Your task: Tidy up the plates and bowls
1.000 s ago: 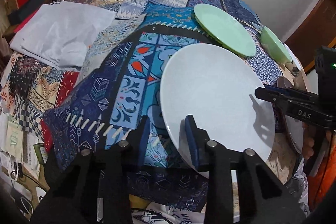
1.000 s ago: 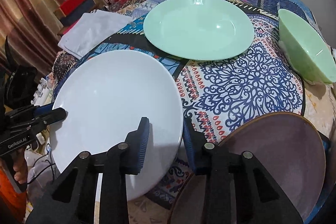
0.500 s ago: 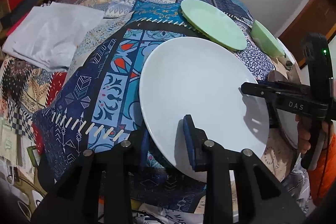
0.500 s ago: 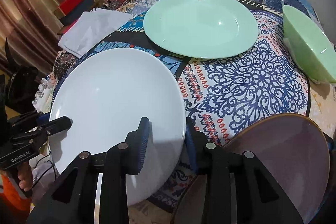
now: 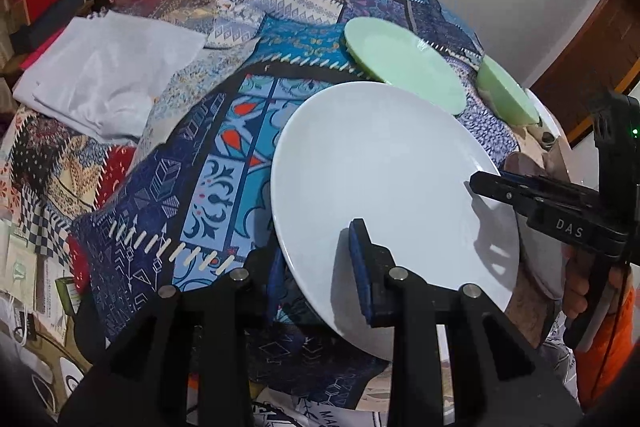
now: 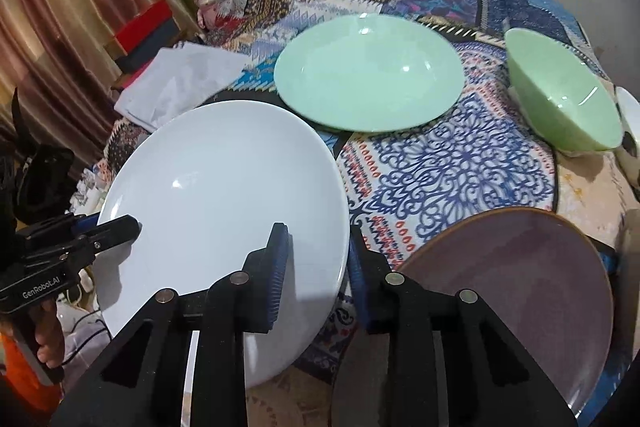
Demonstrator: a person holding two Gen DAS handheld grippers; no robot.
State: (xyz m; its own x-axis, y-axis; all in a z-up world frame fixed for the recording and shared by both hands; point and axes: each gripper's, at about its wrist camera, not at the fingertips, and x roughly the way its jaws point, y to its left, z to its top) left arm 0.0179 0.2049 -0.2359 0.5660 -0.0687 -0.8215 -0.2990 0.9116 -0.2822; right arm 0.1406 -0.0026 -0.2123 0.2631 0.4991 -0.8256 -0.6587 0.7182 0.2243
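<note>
Grip: both claws, left gripper (image 5: pixel 316 259) and right gripper (image 6: pixel 316 259), clamped across opposite rims of round glossy white plate (image 6: pixel 224 195); right just tightened; lift level, toward pale green plate (image 6: pixel 368 73) ahead.

Both wrist views look down closely, sharing the white plate (image 5: pixel 392 179).

In the right wrist view, a round white ceramic plate (image 6: pixel 224 211) fills the lower left, over a patterned patchwork tablecloth (image 6: pixel 452 163). A round mint-green plate (image 6: pixel 368 71) lies behind it at upper centre, a pale green bowl (image 6: pixel 560 95) at upper right. A round mauve plate (image 6: pixel 508 291) sits lower right.
</note>
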